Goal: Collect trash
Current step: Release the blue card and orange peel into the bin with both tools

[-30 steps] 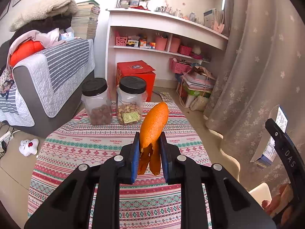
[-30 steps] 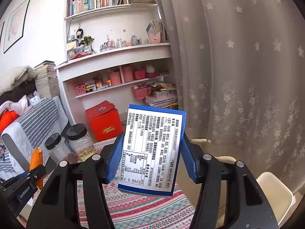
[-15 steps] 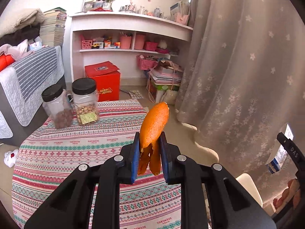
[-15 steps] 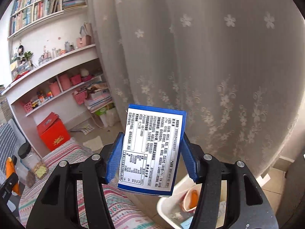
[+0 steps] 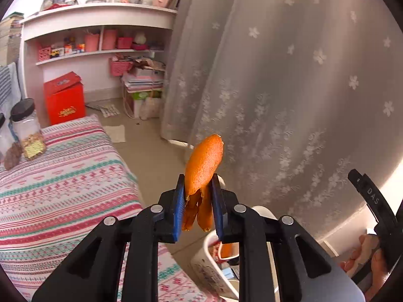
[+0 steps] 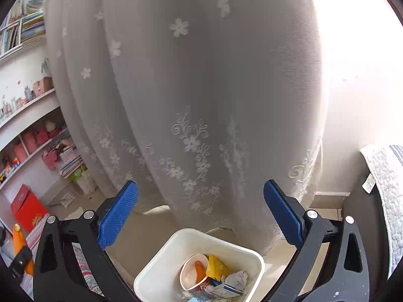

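Observation:
My left gripper (image 5: 197,180) is shut on a curled strip of orange peel (image 5: 205,158), held above the floor just past the table edge. Below it is the white trash bin (image 5: 201,264), partly hidden by the fingers. In the right wrist view my right gripper (image 6: 200,188) hangs over the bin (image 6: 161,259), its jaws opening wide with nothing between them. A blue-and-white carton (image 6: 224,290) lies in the bin beside a paper cup (image 6: 194,271), a yellow wrapper (image 6: 216,266) and crumpled paper. The peel (image 6: 19,239) also shows at that view's left edge.
A grey flowered curtain (image 5: 277,100) hangs right behind the bin. A table with a striped patterned cloth (image 5: 63,176) and two black-lidded jars (image 5: 27,128) stands at the left. A red box (image 5: 65,100) and white shelves are beyond. A quilted sofa arm (image 6: 385,188) is at the right.
Both views have swung right, from the table toward the curtain and the bin. The right jaws have opened and the blue-and-white carton has left them. The left gripper still holds the peel.

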Demonstrator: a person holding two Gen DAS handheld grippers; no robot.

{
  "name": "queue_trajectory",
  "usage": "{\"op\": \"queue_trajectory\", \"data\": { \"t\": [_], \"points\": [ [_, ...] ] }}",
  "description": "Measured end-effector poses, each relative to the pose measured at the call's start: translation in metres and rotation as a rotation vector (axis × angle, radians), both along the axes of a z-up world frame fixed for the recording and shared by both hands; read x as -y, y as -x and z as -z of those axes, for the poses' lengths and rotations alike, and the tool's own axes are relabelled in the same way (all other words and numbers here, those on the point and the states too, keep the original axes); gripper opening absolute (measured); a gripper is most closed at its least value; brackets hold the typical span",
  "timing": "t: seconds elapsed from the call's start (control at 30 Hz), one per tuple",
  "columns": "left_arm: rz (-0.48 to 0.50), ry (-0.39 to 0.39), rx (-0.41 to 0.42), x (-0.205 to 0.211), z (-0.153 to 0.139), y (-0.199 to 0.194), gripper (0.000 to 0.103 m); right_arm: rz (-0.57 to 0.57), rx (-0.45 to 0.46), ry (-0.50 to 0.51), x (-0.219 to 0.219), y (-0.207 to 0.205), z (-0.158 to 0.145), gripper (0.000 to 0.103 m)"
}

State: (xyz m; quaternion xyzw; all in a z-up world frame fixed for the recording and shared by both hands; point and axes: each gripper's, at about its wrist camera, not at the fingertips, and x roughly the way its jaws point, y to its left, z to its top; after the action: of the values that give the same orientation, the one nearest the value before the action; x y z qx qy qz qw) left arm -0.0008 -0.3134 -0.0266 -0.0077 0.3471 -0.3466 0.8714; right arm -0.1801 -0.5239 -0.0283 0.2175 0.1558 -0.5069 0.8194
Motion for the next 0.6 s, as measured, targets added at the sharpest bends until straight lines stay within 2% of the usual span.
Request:
{"op": "queue_trajectory", "data": {
  "t": [0.33,0.4,0.47,0.57,0.6],
  "points": [
    [0.234,0.034,-0.117,0.079,0.020,0.039,0.023,0.106,0.051,0.044,0.023,0.037,-0.007,0.096],
    [0.273,0.024,-0.142,0.091,0.027,0.043,0.032,0.121,0.057,0.034,0.029,0.041,-0.007,0.096],
    [0.291,0.013,-0.142,0.098,0.031,0.048,0.051,0.123,0.064,0.015,0.032,0.042,-0.007,0.096],
    [0.279,-0.008,-0.117,0.094,0.030,0.052,0.071,0.103,0.071,-0.002,0.029,0.036,-0.008,0.096],
    [0.260,-0.019,-0.100,0.090,0.028,0.051,0.074,0.087,0.065,-0.004,0.026,0.031,-0.009,0.096]
  ]
}}
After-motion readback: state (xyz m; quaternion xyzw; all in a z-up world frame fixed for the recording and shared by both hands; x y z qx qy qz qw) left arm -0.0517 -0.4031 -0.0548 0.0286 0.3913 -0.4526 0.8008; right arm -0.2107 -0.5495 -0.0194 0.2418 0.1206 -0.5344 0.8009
